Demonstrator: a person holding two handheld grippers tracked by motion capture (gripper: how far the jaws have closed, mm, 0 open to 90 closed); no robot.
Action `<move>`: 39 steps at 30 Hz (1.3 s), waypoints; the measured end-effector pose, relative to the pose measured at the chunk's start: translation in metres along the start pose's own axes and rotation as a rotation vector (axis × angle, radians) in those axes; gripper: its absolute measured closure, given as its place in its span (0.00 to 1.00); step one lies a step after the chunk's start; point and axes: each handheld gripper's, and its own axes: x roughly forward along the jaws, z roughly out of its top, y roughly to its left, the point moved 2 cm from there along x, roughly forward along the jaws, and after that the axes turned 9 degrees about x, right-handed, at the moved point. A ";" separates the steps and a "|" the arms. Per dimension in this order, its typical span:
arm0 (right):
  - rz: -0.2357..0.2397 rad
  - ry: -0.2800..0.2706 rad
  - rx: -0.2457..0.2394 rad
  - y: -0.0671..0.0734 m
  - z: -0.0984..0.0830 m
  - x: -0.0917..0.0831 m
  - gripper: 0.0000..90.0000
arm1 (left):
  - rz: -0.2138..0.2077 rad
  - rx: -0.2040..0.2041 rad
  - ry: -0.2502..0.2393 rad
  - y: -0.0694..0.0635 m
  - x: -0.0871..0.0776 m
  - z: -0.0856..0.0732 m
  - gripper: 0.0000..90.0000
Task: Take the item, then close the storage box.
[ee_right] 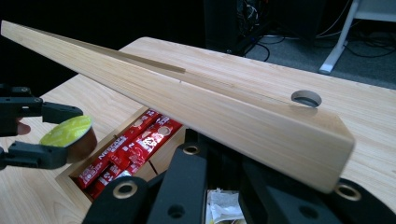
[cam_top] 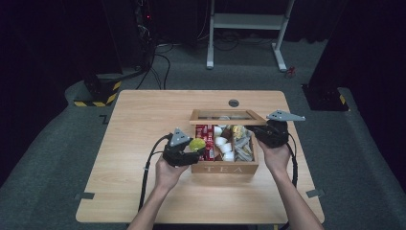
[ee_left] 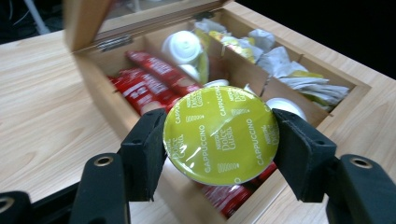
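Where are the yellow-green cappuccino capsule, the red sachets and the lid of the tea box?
cappuccino capsule [ee_left: 220, 135], left gripper view: middle of its yellow-green foil top.
red sachets [ee_left: 149, 81], left gripper view: a packet in the box's left compartment.
tea box lid [ee_right: 224, 109], right gripper view: its wooden frame edge.

Overhead forward-down view; claw views close on tea box [cam_top: 225, 167].

Glossy foil-topped capsule [ee_left: 221, 134], matt wooden tea box [ee_left: 93, 70], smooth wood-grain table [ee_left: 42, 102]
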 end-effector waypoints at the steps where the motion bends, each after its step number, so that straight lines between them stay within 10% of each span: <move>1: 0.000 -0.001 -0.001 0.000 0.000 0.000 1.00 | 0.004 -0.003 -0.001 0.002 -0.002 -0.001 0.43; 39: 0.008 0.005 0.007 0.001 0.001 -0.001 1.00 | 0.138 -0.114 0.045 0.055 -0.044 -0.058 0.43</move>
